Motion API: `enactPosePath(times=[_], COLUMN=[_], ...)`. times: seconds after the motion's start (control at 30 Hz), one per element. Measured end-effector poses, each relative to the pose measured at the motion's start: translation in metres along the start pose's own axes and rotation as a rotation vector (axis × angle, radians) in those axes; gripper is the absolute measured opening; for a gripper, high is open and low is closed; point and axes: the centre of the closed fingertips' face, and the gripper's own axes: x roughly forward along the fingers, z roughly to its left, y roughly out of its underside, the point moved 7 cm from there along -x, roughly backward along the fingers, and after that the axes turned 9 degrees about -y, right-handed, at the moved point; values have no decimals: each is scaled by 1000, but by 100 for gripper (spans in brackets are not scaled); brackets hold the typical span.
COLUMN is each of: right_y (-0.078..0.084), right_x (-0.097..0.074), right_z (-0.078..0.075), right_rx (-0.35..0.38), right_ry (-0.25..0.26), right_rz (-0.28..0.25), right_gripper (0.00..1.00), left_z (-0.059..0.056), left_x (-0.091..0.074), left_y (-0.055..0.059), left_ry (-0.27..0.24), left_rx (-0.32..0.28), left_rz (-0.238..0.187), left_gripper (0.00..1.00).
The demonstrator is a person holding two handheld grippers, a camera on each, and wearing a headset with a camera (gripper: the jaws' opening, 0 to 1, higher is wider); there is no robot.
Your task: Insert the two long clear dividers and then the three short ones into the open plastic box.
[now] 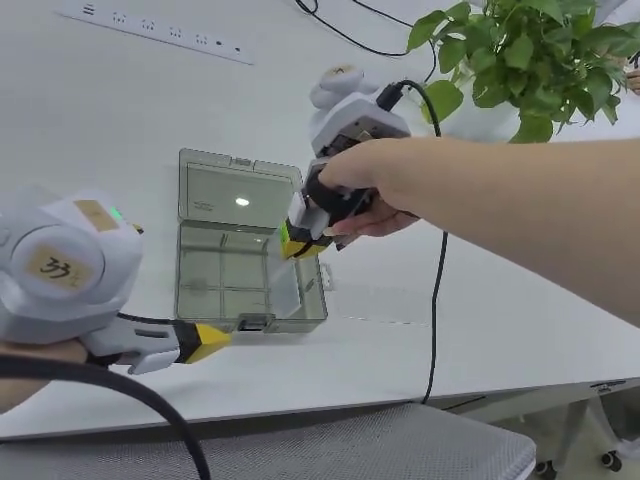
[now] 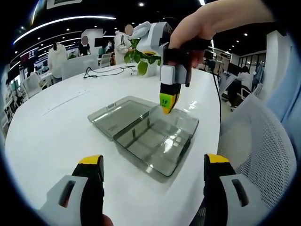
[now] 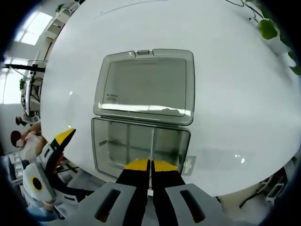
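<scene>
Bench inventory, all places given from the plastic box (image 1: 181, 290).

1. Plastic box: open on the white table (image 1: 100, 130), with its lid (image 1: 240, 192) folded flat behind the base. I can see clear partitions (image 3: 129, 143) forming cells in the base's left part.
2. Right gripper (image 3: 150, 165): above the box's right half, jaws clenched on a clear divider (image 3: 151, 141). The divider stands on edge and reaches down into the base.
3. Left gripper (image 2: 153, 162): just off the box's front edge, not touching it, jaws spread wide and holding nothing.
4. Potted plant (image 1: 520, 50): beyond the box, to its right.
5. Power strip (image 1: 160, 30): well behind the lid.
</scene>
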Motion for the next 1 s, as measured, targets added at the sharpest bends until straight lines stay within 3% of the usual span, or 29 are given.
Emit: enactPosePath(times=[0.27, 1.0], right_y=[7, -9], right_x=[2, 25], right_z=[7, -4], right_rx=[-5, -57], right_ry=[7, 50], right_rz=[-12, 5], right_gripper=[2, 2], left_z=[-1, 3], left_x=[0, 0], left_y=[1, 6], left_ry=[2, -8], left_rx=[0, -11], left_rz=[1, 14], left_gripper=[89, 89])
